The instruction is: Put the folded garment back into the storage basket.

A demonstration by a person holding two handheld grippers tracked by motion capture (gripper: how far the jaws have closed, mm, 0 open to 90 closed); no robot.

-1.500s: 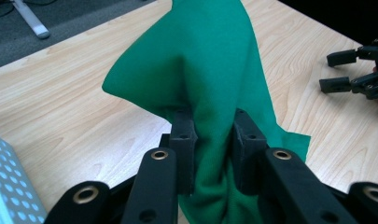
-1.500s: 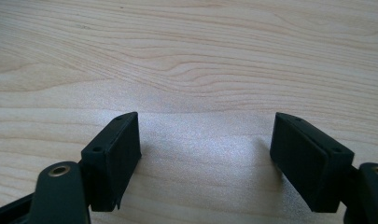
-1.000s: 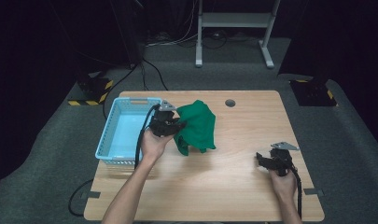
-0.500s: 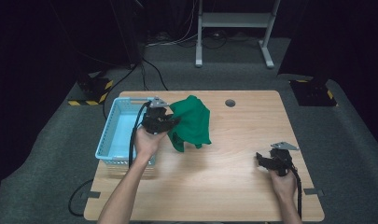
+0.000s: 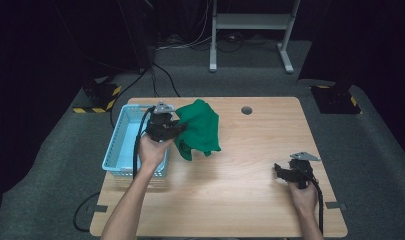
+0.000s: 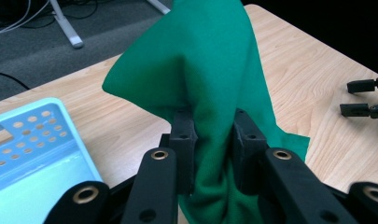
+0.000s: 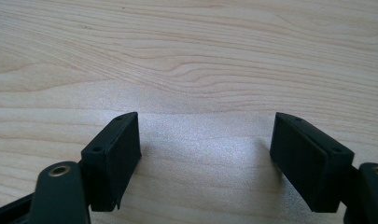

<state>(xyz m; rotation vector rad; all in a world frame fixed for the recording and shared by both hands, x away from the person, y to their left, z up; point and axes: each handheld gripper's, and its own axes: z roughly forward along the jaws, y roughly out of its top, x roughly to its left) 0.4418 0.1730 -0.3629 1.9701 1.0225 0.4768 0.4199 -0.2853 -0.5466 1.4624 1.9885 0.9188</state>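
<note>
A green cloth point(image 5: 201, 127) hangs lifted above the wooden table point(image 5: 240, 205), just right of a light blue basket point(image 5: 121, 142). My left gripper point(image 5: 176, 129) is shut on a bunched fold of it. In the left gripper view the green cloth point(image 6: 210, 74) is pinched between the two jaws of my left gripper point(image 6: 213, 133) and drapes away over the table. My right gripper point(image 5: 280, 171) rests low at the table's right front, held by a hand. In the right gripper view my right gripper point(image 7: 205, 140) stands open over bare wood with nothing between its jaws.
The perforated blue basket point(image 6: 32, 154) sits at the table's left edge. A round cable hole point(image 5: 246, 110) lies near the far edge. Cables and a white stand's legs point(image 5: 250, 50) are on the floor beyond. The other gripper point(image 6: 364, 98) shows at far right in the left gripper view.
My left gripper has carried the green cloth leftward and a little farther away, toward the basket. The right gripper has stayed where it was.
</note>
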